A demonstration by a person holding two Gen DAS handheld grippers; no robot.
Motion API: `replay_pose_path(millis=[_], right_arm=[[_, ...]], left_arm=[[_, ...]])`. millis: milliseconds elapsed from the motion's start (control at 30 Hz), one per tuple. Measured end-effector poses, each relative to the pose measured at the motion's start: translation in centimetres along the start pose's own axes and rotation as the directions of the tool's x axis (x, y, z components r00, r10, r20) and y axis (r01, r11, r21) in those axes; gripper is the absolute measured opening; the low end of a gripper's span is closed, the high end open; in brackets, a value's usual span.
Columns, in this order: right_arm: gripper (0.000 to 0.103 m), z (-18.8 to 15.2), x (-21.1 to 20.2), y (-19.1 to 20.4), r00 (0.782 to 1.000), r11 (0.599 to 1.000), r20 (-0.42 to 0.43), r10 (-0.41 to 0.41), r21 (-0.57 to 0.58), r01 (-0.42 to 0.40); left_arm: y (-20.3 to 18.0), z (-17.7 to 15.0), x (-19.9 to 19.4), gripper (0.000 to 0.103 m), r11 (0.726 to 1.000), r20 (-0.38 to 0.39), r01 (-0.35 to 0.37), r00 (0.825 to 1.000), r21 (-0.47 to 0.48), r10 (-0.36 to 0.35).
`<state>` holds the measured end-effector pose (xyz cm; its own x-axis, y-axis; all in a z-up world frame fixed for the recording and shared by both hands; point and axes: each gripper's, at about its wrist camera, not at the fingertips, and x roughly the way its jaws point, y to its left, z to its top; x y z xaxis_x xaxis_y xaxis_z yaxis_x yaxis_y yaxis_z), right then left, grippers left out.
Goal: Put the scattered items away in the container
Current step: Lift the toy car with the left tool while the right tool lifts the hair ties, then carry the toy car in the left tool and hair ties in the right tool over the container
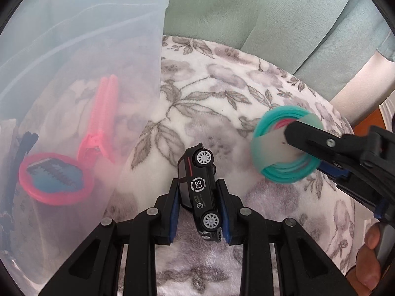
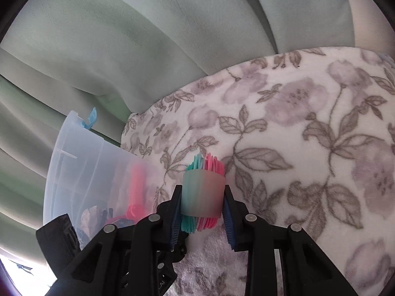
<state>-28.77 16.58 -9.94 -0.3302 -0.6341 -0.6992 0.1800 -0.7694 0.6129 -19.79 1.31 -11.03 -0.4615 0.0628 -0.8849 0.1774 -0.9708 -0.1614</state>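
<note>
My left gripper (image 1: pixel 198 194) is shut on a black toy car (image 1: pixel 198 185) with white wheels, held just above the flowered blanket (image 1: pixel 212 93), right beside the translucent plastic container (image 1: pixel 81 49). Through the container wall I see a pink hand mirror (image 1: pixel 55 178) and a pink comb-like piece (image 1: pixel 103 108). My right gripper (image 2: pixel 203 196) is shut on a bundle of teal and pink rings (image 2: pixel 203 192) wrapped in a pale band. In the left wrist view that ring bundle (image 1: pixel 279 148) hangs at the right, with the right gripper (image 1: pixel 291 143) on it, above the blanket.
Pale green curtains (image 2: pixel 123 49) hang behind the bed. In the right wrist view the container (image 2: pixel 81 162) stands at lower left, a blue latch (image 2: pixel 90 119) on its rim, pink items inside. A person's fingers (image 1: pixel 367 259) hold the right handle. The blanket (image 2: pixel 308 135) spreads to the right.
</note>
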Motion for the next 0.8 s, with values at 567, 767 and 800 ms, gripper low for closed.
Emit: replay_pose_path(millis=[567,767,800], right_arm=[[0.032,-5.2,-9.7,1.9,0.993,0.997,0.097,-0.068,0.033,0.065],[0.032,-6.7,-13.3,4.5,0.986,0.998,0.150,-0.068,-0.003,0.069],[0.032,-6.9,-13.8,5.0,0.985,0.998,0.159,-0.067,-0.011,0.069]], left_arm=[[-3.4,-2.0,-5.1,0.029,0.992,-0.003,0.123,0.992,0.030,-0.123],[-3.4,-1.8,-9.3,0.029,0.985,0.056,0.164,0.984,0.045,-0.166],[-3.5,-1.7,-9.9,0.029,0.984,0.067,0.171,0.983,0.049,-0.174]])
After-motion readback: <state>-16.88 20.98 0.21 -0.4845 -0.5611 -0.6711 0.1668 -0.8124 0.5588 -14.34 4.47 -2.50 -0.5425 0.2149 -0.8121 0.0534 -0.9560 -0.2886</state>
